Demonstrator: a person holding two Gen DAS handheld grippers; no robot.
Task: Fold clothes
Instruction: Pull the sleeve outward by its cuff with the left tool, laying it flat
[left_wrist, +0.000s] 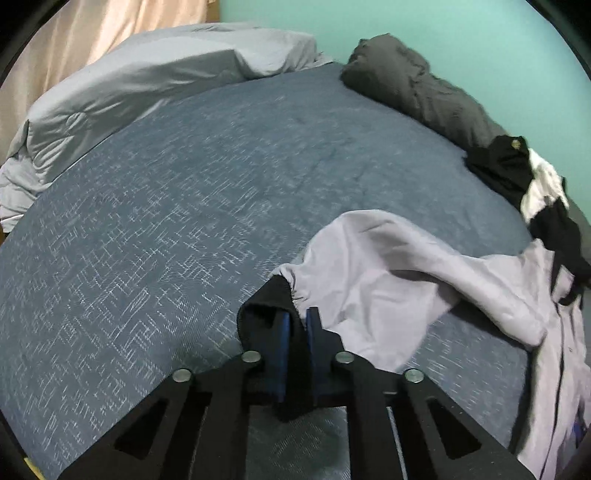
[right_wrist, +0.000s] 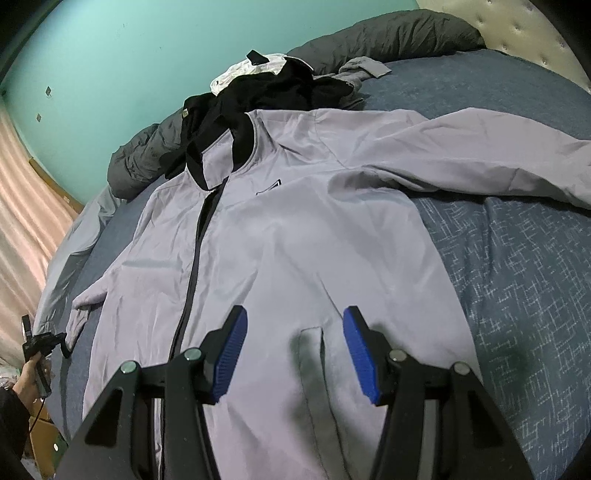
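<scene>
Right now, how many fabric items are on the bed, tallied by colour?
Lavender-grey jacket: 1
Black garment: 1
White garment: 1
Small grey garment: 1
Dark grey comforter: 1
Light grey folded bedding: 1
Total: 6

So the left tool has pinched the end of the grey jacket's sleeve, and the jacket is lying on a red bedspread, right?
Not quite: the bedspread is blue with a pale crosshatch pattern, not red. The left tool is indeed shut on the sleeve cuff of the grey jacket, as the left wrist view shows.
</scene>
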